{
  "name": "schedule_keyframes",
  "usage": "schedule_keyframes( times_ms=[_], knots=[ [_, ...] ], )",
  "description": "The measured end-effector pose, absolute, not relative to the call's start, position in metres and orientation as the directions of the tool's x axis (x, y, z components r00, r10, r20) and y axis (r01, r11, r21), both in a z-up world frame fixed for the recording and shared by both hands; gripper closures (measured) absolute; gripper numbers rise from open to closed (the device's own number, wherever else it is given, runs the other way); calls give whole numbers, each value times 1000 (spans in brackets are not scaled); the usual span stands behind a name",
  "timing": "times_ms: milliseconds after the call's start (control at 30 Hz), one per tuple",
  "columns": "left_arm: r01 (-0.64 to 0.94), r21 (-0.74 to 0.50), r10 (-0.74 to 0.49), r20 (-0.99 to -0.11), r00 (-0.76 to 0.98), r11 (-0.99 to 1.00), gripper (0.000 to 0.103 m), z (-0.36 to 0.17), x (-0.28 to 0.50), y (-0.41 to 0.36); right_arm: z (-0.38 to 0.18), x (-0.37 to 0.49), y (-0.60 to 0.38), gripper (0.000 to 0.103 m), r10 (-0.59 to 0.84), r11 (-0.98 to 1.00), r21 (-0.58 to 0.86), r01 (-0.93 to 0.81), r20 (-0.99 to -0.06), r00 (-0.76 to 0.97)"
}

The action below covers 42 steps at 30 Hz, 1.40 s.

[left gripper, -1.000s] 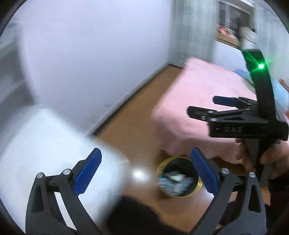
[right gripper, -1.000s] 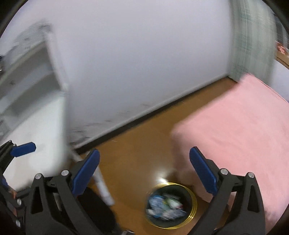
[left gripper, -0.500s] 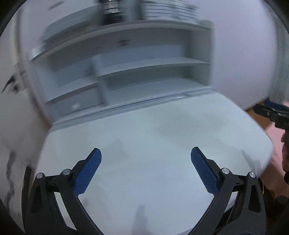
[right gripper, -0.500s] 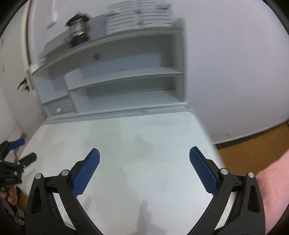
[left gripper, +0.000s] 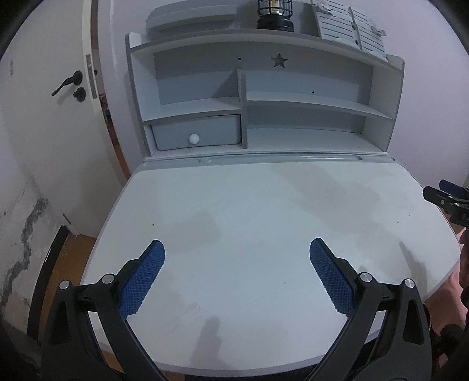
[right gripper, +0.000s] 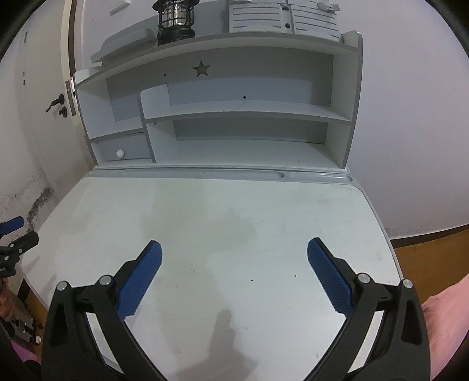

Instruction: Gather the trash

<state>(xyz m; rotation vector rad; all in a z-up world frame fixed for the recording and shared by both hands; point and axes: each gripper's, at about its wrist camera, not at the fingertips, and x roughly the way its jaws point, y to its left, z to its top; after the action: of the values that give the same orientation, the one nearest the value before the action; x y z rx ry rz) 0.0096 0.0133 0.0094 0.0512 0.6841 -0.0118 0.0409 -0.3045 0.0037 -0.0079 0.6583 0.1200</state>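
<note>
1. Two hand-held black grippers with blue ribbed finger pads hang above the pale grey-white desk top (left gripper: pixel 263 222), which serves as the landmark for what follows.
2. Seen by its own camera, the left gripper (left gripper: pixel 236 278) has its fingers spread wide with nothing between them; only bare desk surface shows in the gap.
3. Likewise the right gripper (right gripper: pixel 234 277) has its fingers spread wide and grips nothing, above the near half of the desk.
4. At the right edge of the left wrist view, the tips of the right gripper appear beside the desk's right side, with part of a person's hand (left gripper: pixel 463 263) below them.
5. No trash can be seen on the desk or anywhere else in either view, so where the task's thing lies cannot be told.
6. At the back of the desk stands a white-and-grey shelf unit with a star-shaped cut-out (right gripper: pixel 202 68), and its lower left compartment holds a small grey drawer with a round white knob (left gripper: pixel 194 138).
7. On top of that unit sits a black caged lantern (right gripper: pixel 175 20), with a grey slatted panel (right gripper: pixel 281 16) to its right.
8. Left of the desk is a white door with a black lever handle (left gripper: pixel 66 83); right of it, orange-brown floor (right gripper: pixel 431 249) and a pink bedcover (right gripper: pixel 445 310).
</note>
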Motion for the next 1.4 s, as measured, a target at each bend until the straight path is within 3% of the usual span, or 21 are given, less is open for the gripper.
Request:
schedule_keyframes(
  times_ms=[1400],
  knots=[
    [9,24,8,-629,777,1000,7,16,0,16,10,32,-295,7,98,992,0,-124,-606,789]
  ],
)
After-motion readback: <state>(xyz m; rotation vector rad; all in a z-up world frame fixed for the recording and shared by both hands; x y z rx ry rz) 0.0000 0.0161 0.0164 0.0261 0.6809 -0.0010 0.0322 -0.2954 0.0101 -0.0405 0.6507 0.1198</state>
